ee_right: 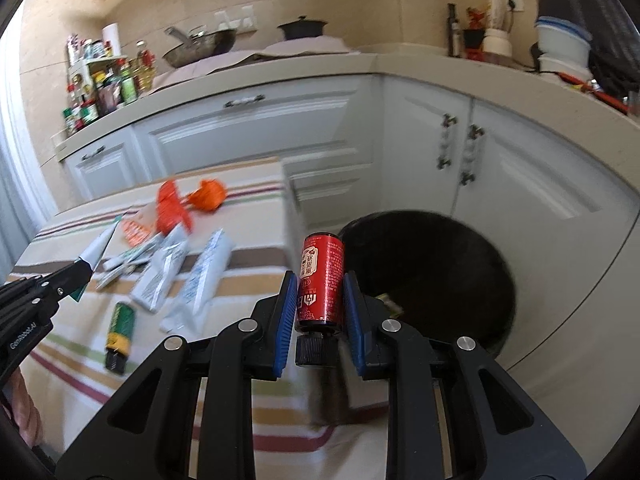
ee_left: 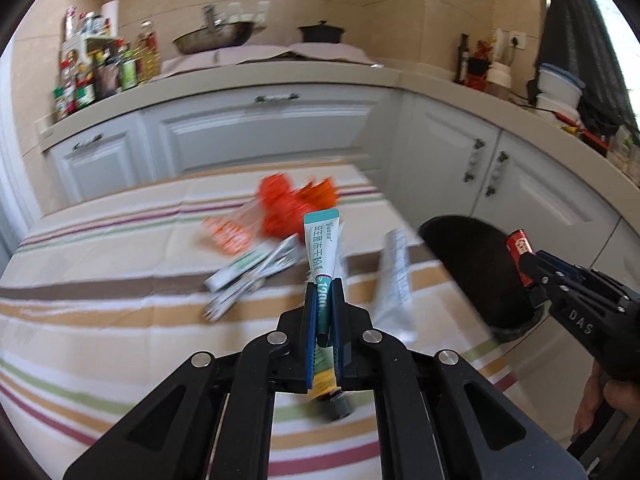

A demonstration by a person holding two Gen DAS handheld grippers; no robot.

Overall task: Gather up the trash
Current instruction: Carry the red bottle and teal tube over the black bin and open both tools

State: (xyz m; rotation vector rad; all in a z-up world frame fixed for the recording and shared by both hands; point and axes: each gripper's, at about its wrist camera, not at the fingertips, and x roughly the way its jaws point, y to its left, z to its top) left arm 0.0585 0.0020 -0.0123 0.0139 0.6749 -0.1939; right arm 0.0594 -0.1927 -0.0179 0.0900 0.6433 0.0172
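My left gripper is shut on a teal and white tube, held above the striped table. It also shows at the left of the right wrist view. My right gripper is shut on a red bottle with a black cap, held at the table's right edge beside the black trash bin. In the left wrist view the right gripper holds the red bottle over the bin. Orange wrappers, white tubes and a green bottle lie on the table.
The striped tablecloth covers the table. White cabinets and a counter curve behind and right of the bin. The counter holds sauce bottles, a wok and a black pot.
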